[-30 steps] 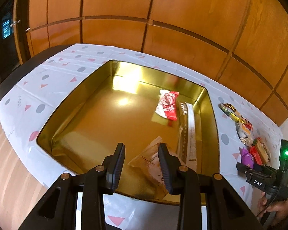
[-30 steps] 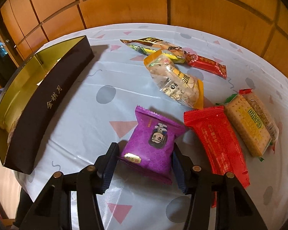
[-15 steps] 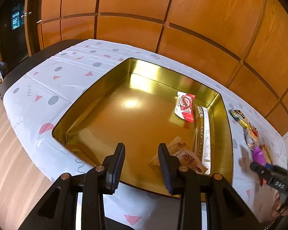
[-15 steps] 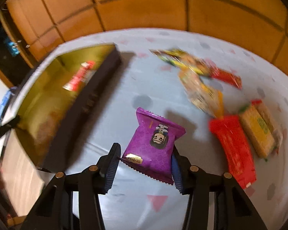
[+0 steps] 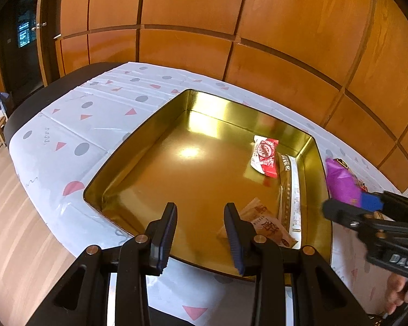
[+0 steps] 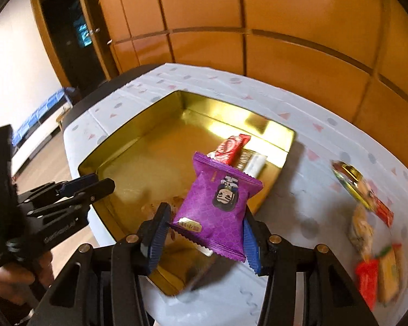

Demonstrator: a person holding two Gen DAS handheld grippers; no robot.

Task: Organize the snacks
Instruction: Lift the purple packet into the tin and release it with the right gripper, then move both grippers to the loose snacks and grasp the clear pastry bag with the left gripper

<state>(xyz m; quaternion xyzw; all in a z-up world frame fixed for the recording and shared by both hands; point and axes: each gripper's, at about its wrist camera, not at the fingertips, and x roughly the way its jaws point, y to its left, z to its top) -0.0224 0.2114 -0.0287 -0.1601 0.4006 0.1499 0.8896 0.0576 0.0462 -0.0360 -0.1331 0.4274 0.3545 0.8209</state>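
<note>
Snacks are partly sorted: a red packet (image 5: pixel 265 153), a long brown-and-white bar (image 5: pixel 291 190) and a tan packet (image 5: pixel 266 225) lie along the right side of the gold tray (image 5: pixel 149 141), while several wrapped items (image 6: pixel 367 217) remain on the tablecloth (image 5: pixel 68 125) at the right of the right-wrist frame. A purple packet (image 6: pixel 220 203) is clamped between the pads of the right gripper (image 6: pixel 204 231), held above the tray's near right corner. The jaws have just been closing slightly, with the packet between them. The left gripper (image 5: pixel 200 233) stands part open over the tray's near edge with nothing between its jaws. Risk, as I judge it: the grip sits on the lower part of a puffed, slippery wrapper, so the packet could slide out or tip, falling onto the tray rim or cloth instead of inside. A release too near the tan packet could also pile items untidily. The loose snacks at far right are motion-blurred and their labels are unreadable. The tray's near wall is hidden behind the gripper bodies.
</note>
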